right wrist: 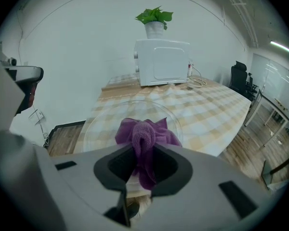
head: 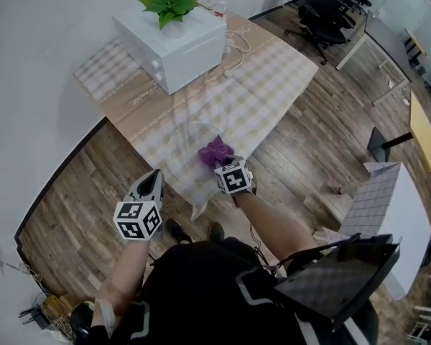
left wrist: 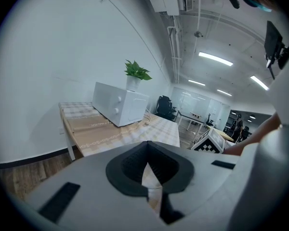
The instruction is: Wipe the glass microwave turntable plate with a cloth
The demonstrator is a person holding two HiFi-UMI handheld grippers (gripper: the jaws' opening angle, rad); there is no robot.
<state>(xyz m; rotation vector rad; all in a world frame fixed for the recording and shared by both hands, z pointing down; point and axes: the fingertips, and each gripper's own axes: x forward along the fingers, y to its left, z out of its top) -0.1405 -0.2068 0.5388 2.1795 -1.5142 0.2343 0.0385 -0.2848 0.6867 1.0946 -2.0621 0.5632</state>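
The clear glass turntable plate (head: 189, 148) (right wrist: 111, 117) lies on the checked tablecloth near the table's front edge. A bunched purple cloth (head: 215, 152) (right wrist: 143, 134) rests on the plate's right side, and my right gripper (head: 226, 165) (right wrist: 140, 165) is shut on it. My left gripper (head: 152, 180) (left wrist: 147, 170) hovers at the table's front edge, left of the plate, jaws together with nothing between them.
A white microwave (head: 174, 42) (right wrist: 162, 61) (left wrist: 119, 103) with a potted green plant (head: 170, 3) on top stands at the table's far end, a cable (head: 238, 45) beside it. Wooden floor surrounds the table (head: 269, 63); office chairs (head: 329, 9) and desks stand to the right.
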